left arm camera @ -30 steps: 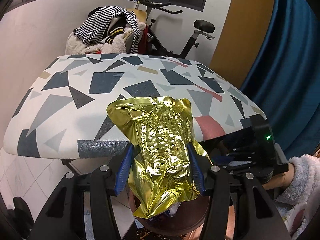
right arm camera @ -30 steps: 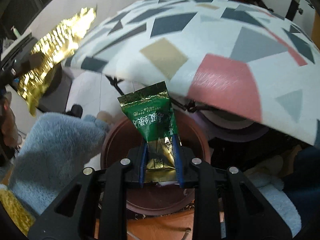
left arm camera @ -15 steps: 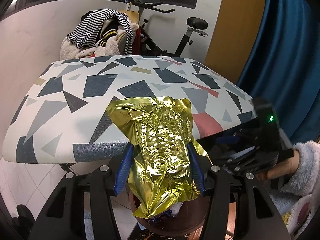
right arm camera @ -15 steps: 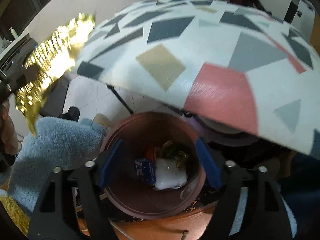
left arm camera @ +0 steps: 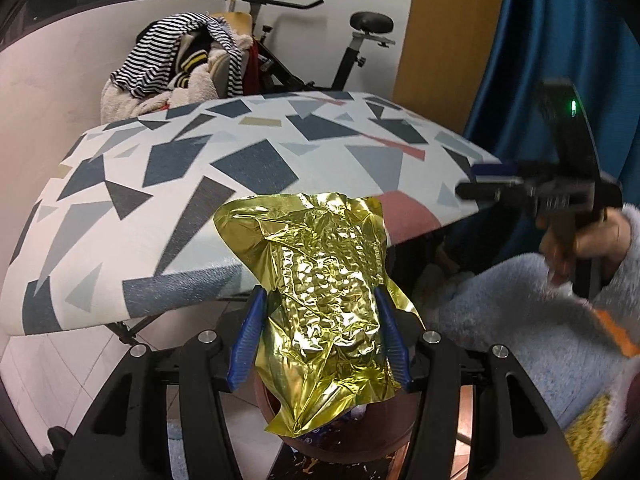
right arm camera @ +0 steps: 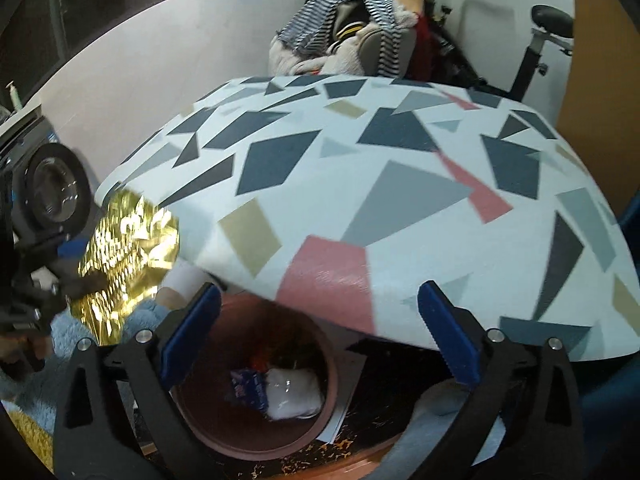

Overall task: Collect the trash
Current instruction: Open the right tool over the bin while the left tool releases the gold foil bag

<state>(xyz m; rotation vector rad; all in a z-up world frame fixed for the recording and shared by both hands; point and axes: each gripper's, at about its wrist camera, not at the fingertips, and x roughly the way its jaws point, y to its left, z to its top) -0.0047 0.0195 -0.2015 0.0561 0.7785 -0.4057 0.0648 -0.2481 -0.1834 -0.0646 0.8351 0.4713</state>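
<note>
We are gripping the crumpled gold foil wrapper point(left arm camera: 320, 304) in our left gripper point(left arm camera: 318, 340), blue pads pinching its sides, and it is hanging right over the brown bin point(left arm camera: 332, 444) below, same hold as a second ago.

On the other side, our right gripper point(right arm camera: 318, 334) is springing open, jaws spreading wide with nothing between them. The green packet it was pinching a second ago is gone from the pads; we cannot pick it out in the bin. Down in the brown bin point(right arm camera: 224, 432) we are seeing a blue wrapper point(right arm camera: 248, 390) lying against a white wad point(right arm camera: 294, 396).

From the left view, the right gripper is now sitting higher, level with the table edge, a hand in a fluffy sleeve point(left arm camera: 616, 240) holding it.

Beyond, the table with the geometric cover point(right arm camera: 360, 184) is filling the view, bare on top. Farther back, striped clothes point(left arm camera: 176, 56) are piled on a chair beside an exercise bike point(left arm camera: 320, 52).
</note>
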